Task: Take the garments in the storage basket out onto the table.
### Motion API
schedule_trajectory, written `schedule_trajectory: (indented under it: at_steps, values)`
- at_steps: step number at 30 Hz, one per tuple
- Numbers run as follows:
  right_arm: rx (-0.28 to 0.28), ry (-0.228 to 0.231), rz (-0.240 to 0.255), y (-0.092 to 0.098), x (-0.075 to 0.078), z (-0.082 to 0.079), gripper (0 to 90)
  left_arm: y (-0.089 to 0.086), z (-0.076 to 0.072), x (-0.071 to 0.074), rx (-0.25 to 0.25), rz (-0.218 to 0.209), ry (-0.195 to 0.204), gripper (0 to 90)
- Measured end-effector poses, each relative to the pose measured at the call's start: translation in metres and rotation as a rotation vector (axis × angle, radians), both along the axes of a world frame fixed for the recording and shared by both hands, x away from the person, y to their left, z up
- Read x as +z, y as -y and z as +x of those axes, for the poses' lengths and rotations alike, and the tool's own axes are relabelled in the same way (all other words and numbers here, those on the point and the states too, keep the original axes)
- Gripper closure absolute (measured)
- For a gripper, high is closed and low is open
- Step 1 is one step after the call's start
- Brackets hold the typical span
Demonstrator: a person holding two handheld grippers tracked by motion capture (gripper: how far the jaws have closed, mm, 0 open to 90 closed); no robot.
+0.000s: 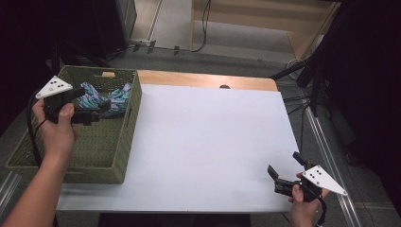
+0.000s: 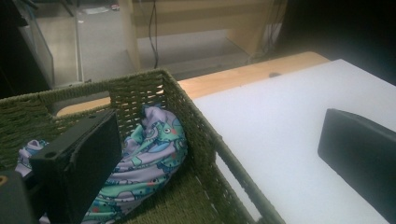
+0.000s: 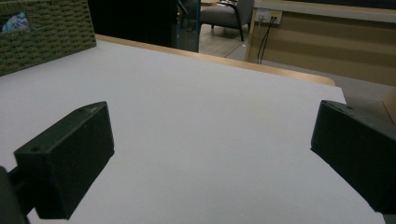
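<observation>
1. One container is on the table: a green woven basket (image 1: 124, 137), at the left of the high view, its right wall along the edge of the white sheet (image 1: 203, 146).
2. In the basket lies one thing, a crumpled patterned cloth (image 1: 116, 97) in purple, teal and white. It sits in the basket's far end, upper left of the high view, bunched against the right wall.
3. In the left gripper view the cloth (image 2: 149, 149) fills the lower left of centre, pressed into the inner corner of the basket (image 2: 205, 130), with a small fold showing at the far left edge.
4. There are two grippers. The left gripper (image 1: 101, 108) hangs over the basket at the upper left of the high view, right by the cloth; its jaws stand wide apart, one above the basket's inside, the other out over the white sheet, and they grip nothing.
5. The right gripper (image 1: 283, 165) is at the lower right of the high view, over the white sheet and well apart from the basket. Its jaws are spread wide and hold nothing.
6. In the right gripper view the basket (image 3: 46, 32) shows at the upper left, with a bit of cloth (image 3: 15, 22) visible through its handle hole.
</observation>
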State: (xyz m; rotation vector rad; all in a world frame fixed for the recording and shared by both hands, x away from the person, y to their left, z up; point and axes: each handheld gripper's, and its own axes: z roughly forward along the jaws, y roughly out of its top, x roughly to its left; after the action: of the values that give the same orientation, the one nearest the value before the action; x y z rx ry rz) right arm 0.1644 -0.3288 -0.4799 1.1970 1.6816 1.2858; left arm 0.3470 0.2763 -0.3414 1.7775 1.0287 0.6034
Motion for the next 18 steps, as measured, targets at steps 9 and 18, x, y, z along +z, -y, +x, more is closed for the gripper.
schedule_trajectory:
  at_steps: [9, 18]
  values:
    - [0.003, -0.002, 0.003, 0.001, -0.001, 0.0, 0.0, 0.0, 0.018, 0.008, 0.028, -0.011, 0.005, 0.0]
    - [0.005, -0.006, 0.001, 0.0, -0.001, 0.001, 0.0, 0.002, 0.032, 0.018, 0.042, -0.019, 0.021, 0.0]
